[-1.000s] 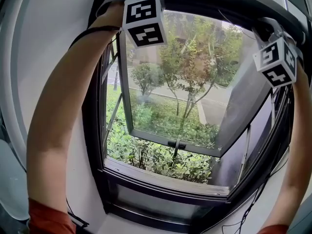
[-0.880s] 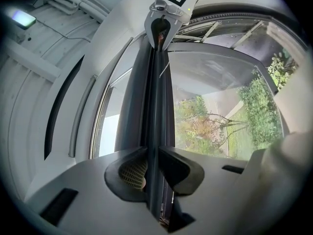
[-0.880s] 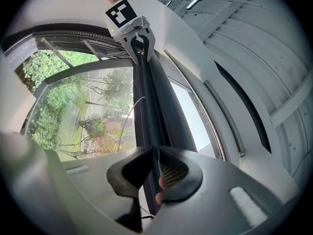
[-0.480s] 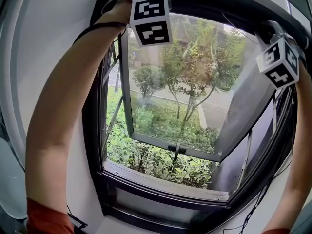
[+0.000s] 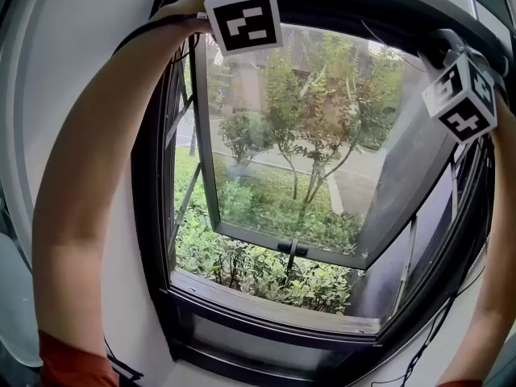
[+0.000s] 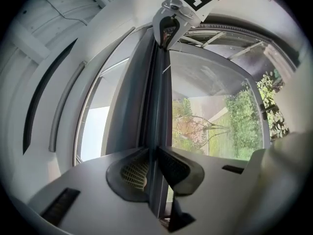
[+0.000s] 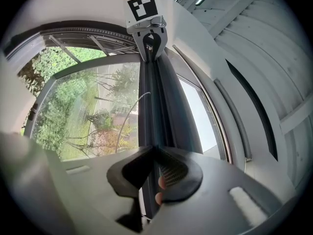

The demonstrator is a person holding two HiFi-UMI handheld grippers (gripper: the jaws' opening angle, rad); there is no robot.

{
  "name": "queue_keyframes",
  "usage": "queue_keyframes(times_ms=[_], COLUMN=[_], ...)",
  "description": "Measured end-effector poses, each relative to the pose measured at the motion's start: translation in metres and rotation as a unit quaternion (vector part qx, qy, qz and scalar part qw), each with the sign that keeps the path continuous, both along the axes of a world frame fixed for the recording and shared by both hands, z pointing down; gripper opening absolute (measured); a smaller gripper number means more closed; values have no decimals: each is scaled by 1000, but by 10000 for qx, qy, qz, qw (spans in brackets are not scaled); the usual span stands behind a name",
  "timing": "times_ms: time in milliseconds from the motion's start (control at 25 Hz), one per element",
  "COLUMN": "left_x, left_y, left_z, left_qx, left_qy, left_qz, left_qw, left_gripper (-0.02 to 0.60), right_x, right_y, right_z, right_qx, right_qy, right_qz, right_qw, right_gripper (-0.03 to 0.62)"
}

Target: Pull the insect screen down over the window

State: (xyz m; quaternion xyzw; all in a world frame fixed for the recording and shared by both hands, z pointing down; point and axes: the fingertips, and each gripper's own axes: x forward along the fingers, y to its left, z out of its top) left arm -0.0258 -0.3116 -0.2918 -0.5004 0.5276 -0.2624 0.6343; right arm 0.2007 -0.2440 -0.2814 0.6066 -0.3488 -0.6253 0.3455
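left gripper and right gripper each clamped on the pull bar, spaced apart along it; bar runs level across the window top, so travel looks straight down.

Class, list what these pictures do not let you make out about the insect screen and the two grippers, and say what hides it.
1. Head view: the jaws of the left gripper and the right gripper, hidden behind their own marker cubes.
2. Head view: the pull bar, lost against the dark top frame.
3. Both gripper views: any screen mesh; only the pull bar shows, clamped in both jaws.
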Motion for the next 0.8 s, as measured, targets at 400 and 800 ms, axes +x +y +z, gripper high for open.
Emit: queue_keyframes(times_ms=[400, 800], left_x=[1, 2], left_y=[-4, -3], left_z=[2, 3], left_qx=[-269, -178], left_qy=[-598, -557], left_qz=[-457, -295], left_qw=[9968, 9979], left_gripper=[35, 34], right_x=[-2, -2], right_y=[-1, 1], right_z=[-1, -3], right_qx=[-192, -208], right_qy=[128, 77], right_qz=[100, 171], right_qw=[9997, 9996], right_gripper=[44, 41])
